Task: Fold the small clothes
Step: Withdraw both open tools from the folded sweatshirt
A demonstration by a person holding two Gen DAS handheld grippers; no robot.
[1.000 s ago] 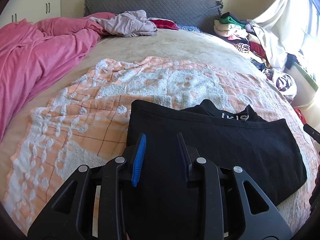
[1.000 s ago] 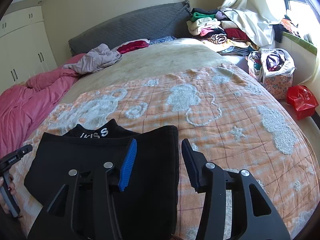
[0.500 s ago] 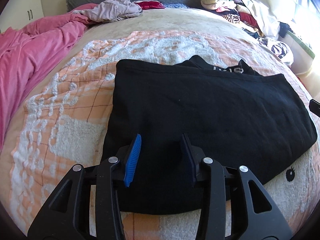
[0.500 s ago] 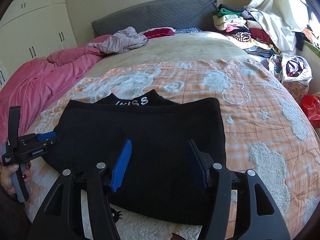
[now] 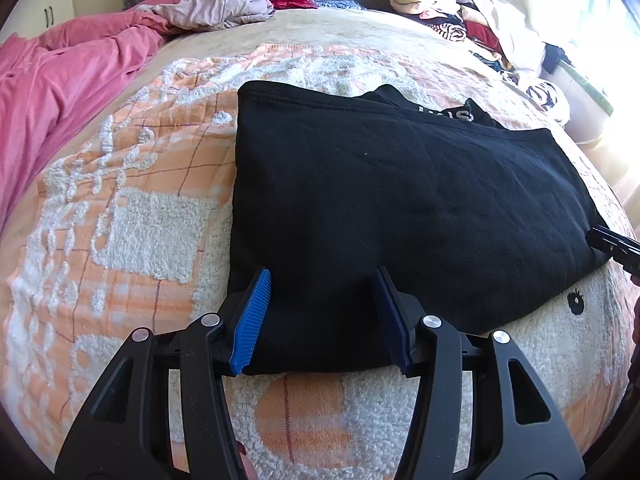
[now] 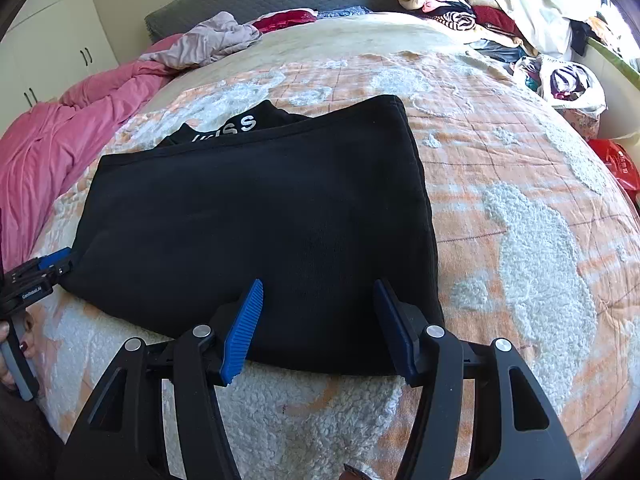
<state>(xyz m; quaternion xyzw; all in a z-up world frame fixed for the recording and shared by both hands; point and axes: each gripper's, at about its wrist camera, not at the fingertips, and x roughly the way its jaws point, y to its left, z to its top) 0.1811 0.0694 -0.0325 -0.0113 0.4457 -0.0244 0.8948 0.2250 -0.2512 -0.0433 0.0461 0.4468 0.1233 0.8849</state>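
Left wrist: left gripper (image 5: 322,312) jaws opening above folded black garment (image 5: 400,200); right gripper (image 6: 318,320) spread, empty.

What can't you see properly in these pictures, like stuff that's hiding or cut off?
- White letters on the black garment: both views, the folded top layer covers the start of the word.
- Right gripper in the left wrist view: only its tip shows, cut by the picture edge.
- Bag of clothes: right wrist view, contents too small and jumbled.
- Clothes pile: left wrist view, single pieces too small to tell.
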